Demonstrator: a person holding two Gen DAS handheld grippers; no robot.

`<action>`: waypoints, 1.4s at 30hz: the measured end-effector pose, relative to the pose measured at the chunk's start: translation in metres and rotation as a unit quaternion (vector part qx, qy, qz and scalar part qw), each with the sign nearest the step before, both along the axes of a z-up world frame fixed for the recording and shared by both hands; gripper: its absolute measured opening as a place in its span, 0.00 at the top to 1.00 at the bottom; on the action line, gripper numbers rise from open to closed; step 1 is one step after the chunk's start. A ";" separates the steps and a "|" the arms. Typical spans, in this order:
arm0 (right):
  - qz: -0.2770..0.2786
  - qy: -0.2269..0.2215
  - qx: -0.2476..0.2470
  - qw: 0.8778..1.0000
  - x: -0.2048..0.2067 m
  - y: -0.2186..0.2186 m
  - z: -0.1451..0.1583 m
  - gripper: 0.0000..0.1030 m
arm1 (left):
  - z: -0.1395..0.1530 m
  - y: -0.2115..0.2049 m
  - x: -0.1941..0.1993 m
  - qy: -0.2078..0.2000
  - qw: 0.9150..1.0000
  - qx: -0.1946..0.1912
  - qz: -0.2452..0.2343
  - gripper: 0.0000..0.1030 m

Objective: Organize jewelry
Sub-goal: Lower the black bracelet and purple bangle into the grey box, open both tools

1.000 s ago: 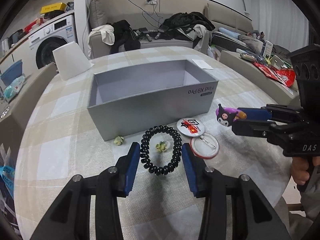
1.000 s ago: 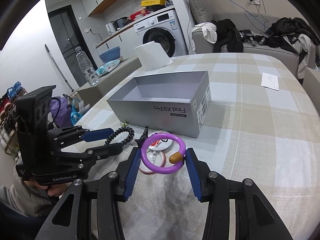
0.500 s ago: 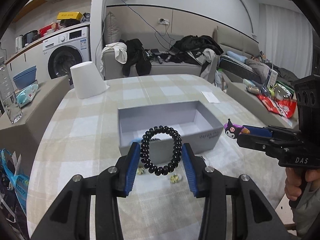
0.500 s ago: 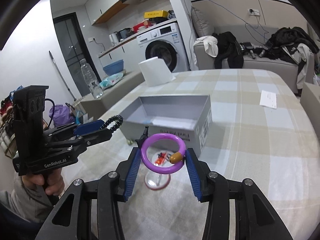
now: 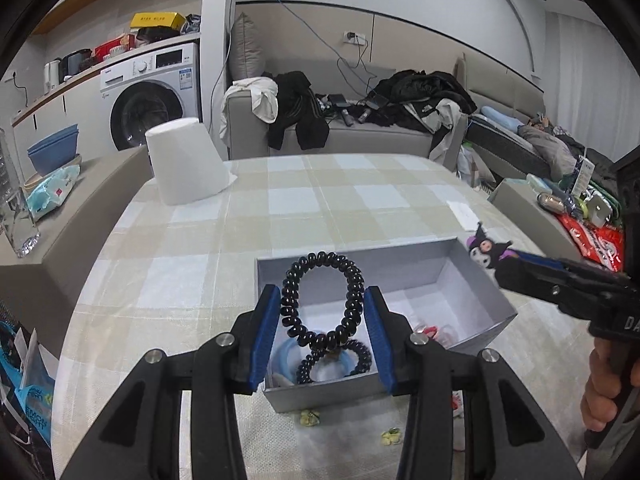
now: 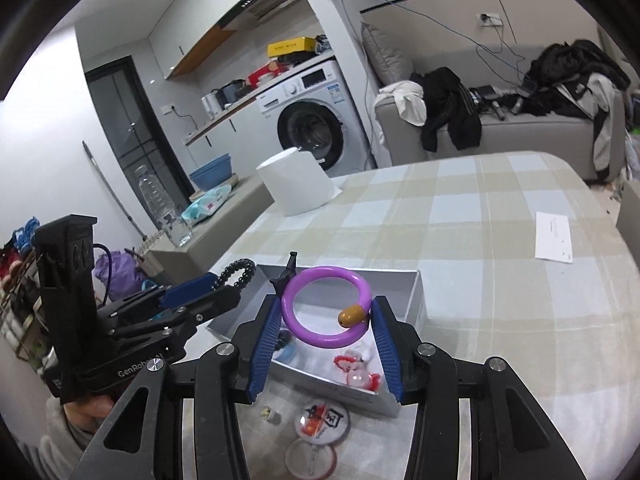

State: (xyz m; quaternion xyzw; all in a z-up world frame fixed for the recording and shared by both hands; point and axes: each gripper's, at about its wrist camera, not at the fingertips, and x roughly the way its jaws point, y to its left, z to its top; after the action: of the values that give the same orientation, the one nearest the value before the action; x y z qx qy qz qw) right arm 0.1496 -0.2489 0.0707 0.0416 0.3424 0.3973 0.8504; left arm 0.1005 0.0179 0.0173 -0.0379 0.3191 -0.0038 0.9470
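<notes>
Two handheld grippers hover above an open grey box (image 5: pixel 472 268) on a checked counter (image 5: pixel 320 200). The left gripper (image 5: pixel 322 316) has its jaws partly closed on a black coiled hair tie (image 5: pixel 320 300), likely light, springy and soft, pinched at its sides. The right gripper (image 6: pixel 326 334) has its jaws partly closed on a purple ring (image 6: pixel 326 306), likely stiff, smooth and slippery. Both items hang above the box's inside.

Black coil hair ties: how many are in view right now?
2. One black coil hair tie is clamped in the left gripper above the grey box; another coil tie lies inside it. More may be hidden.
</notes>
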 end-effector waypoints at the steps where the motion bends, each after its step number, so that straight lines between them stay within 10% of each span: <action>1: 0.002 -0.004 -0.002 1.000 -0.001 0.000 -0.001 0.56 | -0.001 0.000 -0.002 0.002 1.000 -0.001 0.003 0.64; 42: 0.004 -0.008 -0.039 0.999 -0.006 0.015 -0.018 0.54 | -0.006 -0.013 -0.003 0.013 1.000 0.020 -0.008 0.64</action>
State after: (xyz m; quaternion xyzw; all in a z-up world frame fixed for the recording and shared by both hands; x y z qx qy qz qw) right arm 0.1438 -0.2342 0.0525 0.0038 0.3507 0.3875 0.8525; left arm 0.0971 0.0048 0.0114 -0.0165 0.3313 -0.0045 0.9434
